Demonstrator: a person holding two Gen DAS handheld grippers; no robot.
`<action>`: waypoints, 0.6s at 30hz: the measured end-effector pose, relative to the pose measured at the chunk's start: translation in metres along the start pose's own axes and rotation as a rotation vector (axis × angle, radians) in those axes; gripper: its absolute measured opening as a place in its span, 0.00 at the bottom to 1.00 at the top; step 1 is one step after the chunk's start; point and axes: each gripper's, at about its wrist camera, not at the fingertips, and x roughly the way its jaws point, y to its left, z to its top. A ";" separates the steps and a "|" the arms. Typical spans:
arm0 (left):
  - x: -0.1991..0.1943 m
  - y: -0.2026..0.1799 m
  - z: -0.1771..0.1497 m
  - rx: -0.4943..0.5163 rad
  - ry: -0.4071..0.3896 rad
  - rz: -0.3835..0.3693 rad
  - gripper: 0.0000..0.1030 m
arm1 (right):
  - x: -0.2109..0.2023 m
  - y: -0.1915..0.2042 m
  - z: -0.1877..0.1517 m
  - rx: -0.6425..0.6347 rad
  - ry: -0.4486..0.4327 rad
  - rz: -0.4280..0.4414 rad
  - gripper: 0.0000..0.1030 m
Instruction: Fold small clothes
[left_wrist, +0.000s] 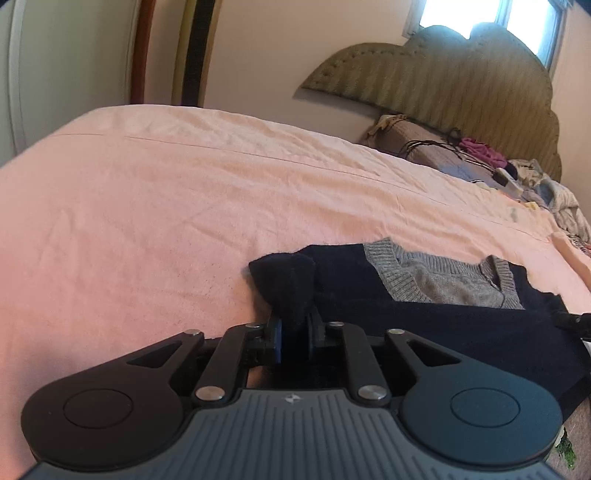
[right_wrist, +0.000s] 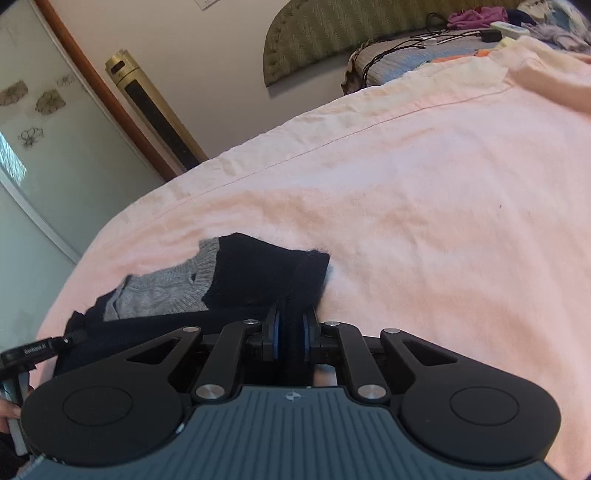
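— Pink bedspread (left_wrist: 184, 192) fills most of what we see, running far back to a padded headboard (left_wrist: 443, 81), with a heap of loose clothes (left_wrist: 546, 192) piled at that far end.

— And our piece?

— We have the small navy sweater (left_wrist: 424, 325) with its grey knit collar (left_wrist: 436, 280) lying at the near edge of the bed, collar side up and mostly flat.

— How do we hold it?

— Our left gripper (left_wrist: 293, 332) is clamped on the left shoulder corner, which bunches up between the pads. Our right gripper (right_wrist: 291, 332) is pinched on the right corner the same way, a ridge of dark knit standing up between its blue pads (right_wrist: 277, 334).

— So how far along are we?

— Barely begun, we judge. The sweater shows no fold yet; both corners are gripped, so the first fold is what lies ahead, then the rest of the heap.
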 end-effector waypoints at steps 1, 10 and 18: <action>-0.010 -0.001 0.002 -0.031 -0.005 0.029 0.21 | -0.004 0.003 0.001 0.013 -0.010 -0.017 0.28; -0.042 -0.070 -0.042 0.125 -0.109 -0.023 0.96 | -0.022 0.091 -0.047 -0.264 -0.047 -0.050 0.53; -0.021 -0.033 -0.030 0.116 0.017 0.116 1.00 | -0.021 0.046 -0.054 -0.180 -0.111 -0.067 0.09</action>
